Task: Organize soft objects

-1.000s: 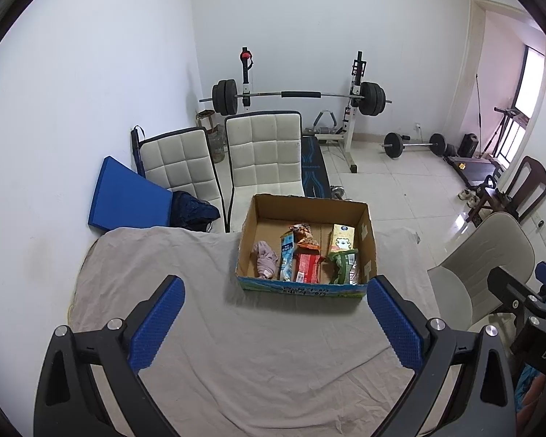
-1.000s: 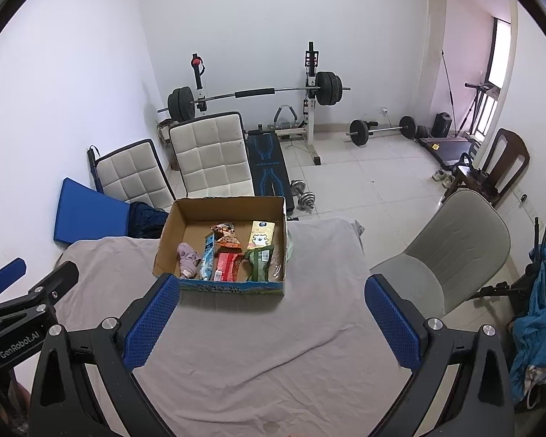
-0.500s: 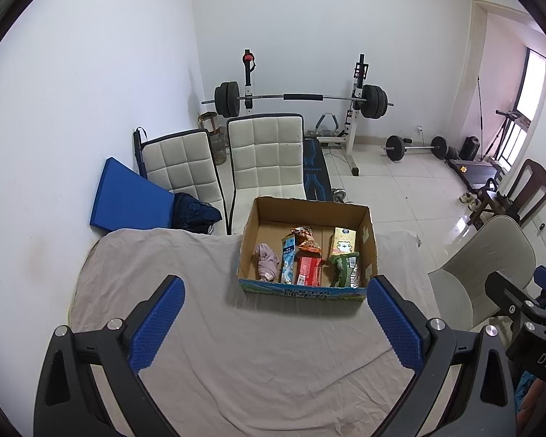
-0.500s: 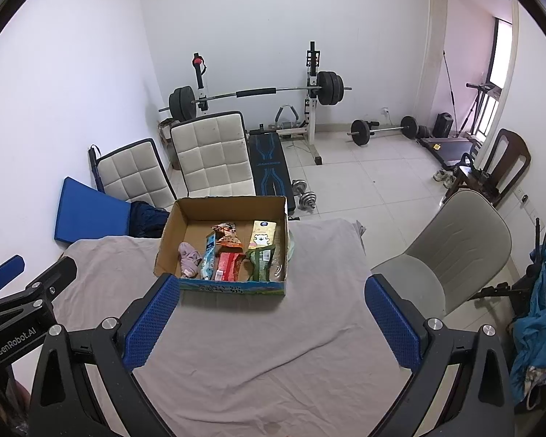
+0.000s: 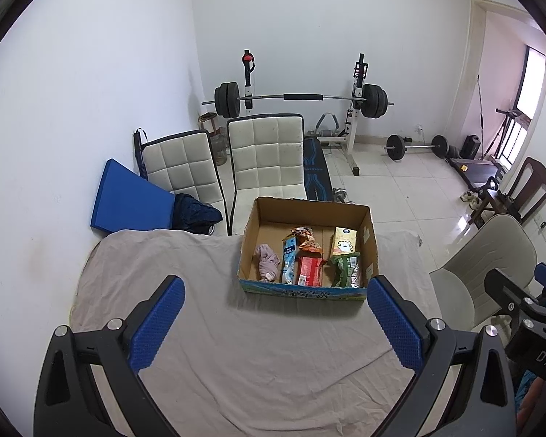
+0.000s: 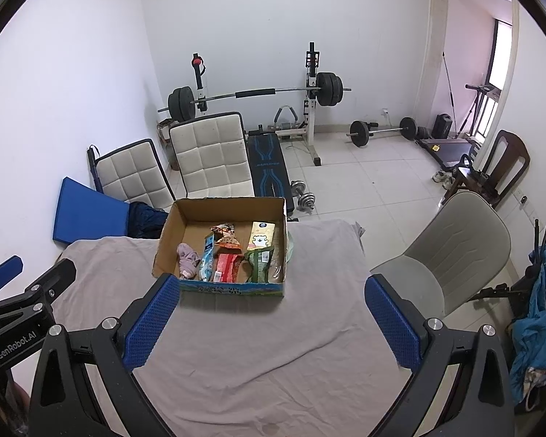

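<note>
At the left of the left wrist view, the left gripper (image 5: 275,322) is held above the grey cloth (image 5: 273,357) covering the table, its blue fingers (image 5: 158,322) spread wide with nothing between them. Just right of centre in that frame, a cardboard box (image 5: 311,215) is seen standing on the cloth, open at the top. Inside it, from left to right, a crumpled pink cloth (image 5: 267,262), a blue packet (image 5: 288,260), an orange packet (image 5: 308,242) behind a red packet (image 5: 308,271), a yellow carton (image 5: 343,240) and a green packet (image 5: 345,271) are laid side by side along the near wall. The back part of the box floor is bare. In the right wrist view the right gripper (image 6: 273,322) is likewise held wide open and empty over the cloth, with the box (image 6: 233,205) in the centre left of the frame. No loose item is seen on the cloth outside the box. The task is judged either near its end, with everything gathered, or not yet begun if the items are to be taken out; which of these cannot be told. The pink cloth looks limp and bunched; the packets appear thin, creased and easily crushed.
</note>
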